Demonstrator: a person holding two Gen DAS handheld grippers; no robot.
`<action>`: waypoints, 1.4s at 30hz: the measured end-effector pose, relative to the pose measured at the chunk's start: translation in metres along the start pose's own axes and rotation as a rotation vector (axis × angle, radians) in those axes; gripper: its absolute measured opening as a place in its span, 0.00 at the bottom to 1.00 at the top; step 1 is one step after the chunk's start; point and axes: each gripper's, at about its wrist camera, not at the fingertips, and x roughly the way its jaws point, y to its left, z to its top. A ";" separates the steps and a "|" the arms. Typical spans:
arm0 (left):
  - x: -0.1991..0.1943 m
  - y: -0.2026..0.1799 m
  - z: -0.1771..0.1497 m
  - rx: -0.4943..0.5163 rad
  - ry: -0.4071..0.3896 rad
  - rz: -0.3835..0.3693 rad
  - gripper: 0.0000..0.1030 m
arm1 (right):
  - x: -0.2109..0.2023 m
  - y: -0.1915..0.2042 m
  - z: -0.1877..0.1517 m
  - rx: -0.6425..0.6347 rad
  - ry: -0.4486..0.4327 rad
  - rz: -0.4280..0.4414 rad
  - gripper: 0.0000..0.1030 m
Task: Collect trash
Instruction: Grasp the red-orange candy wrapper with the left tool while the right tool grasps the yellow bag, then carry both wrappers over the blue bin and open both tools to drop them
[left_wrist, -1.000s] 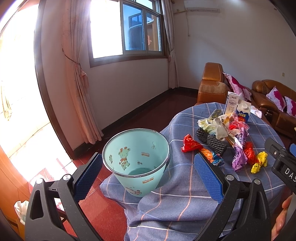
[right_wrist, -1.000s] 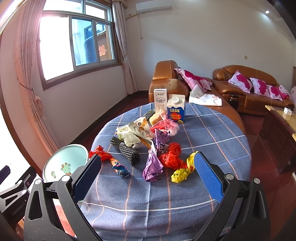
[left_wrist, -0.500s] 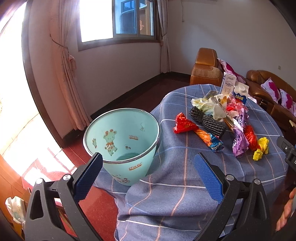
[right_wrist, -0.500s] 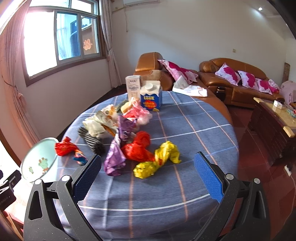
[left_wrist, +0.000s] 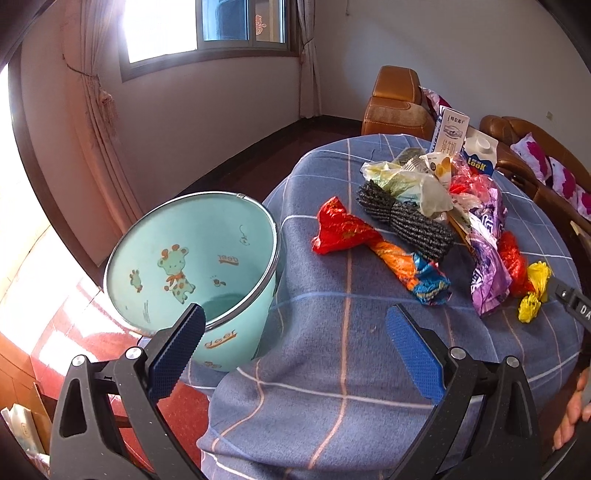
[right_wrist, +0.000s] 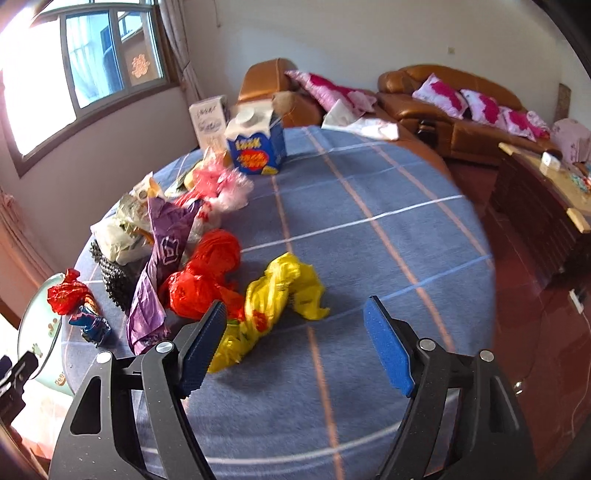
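Both tools released, nothing held; right tool (right_wrist: 293, 345) hangs low over the round surface with the blue checked cloth (right_wrist: 369, 229), jaws spread wide, its left pad just beside the crumpled yellow plastic bag (right_wrist: 275, 299), right pad well clear of it; left tool (left_wrist: 293, 345) hovers at the near edge of the surface, jaws also wide, between the pale-green plastic bin with the giraffe print (left_wrist: 192, 258) and the trash pile; bin sits just off the surface edge on the left, looks empty; yellow bag is the nearest piece, touching the crumpled red plastic bag (right_wrist: 205, 275), with the purple foil wrapper (right_wrist: 159, 266) beyond; judgement: bag is light, soft, slippery film that will collapse under the pads, not fragile; best grip is the thick twisted middle, not the loose flap, which would likely slide out; red bag may drag along.
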 end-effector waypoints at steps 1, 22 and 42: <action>0.004 -0.004 0.006 0.002 -0.003 -0.002 0.93 | 0.007 0.002 0.000 -0.001 0.023 0.010 0.69; 0.073 -0.066 0.031 -0.011 0.111 -0.181 0.42 | 0.002 -0.007 0.018 0.027 -0.052 0.072 0.23; 0.012 -0.005 0.026 -0.050 -0.008 -0.247 0.19 | -0.041 0.053 0.020 -0.137 -0.185 0.125 0.23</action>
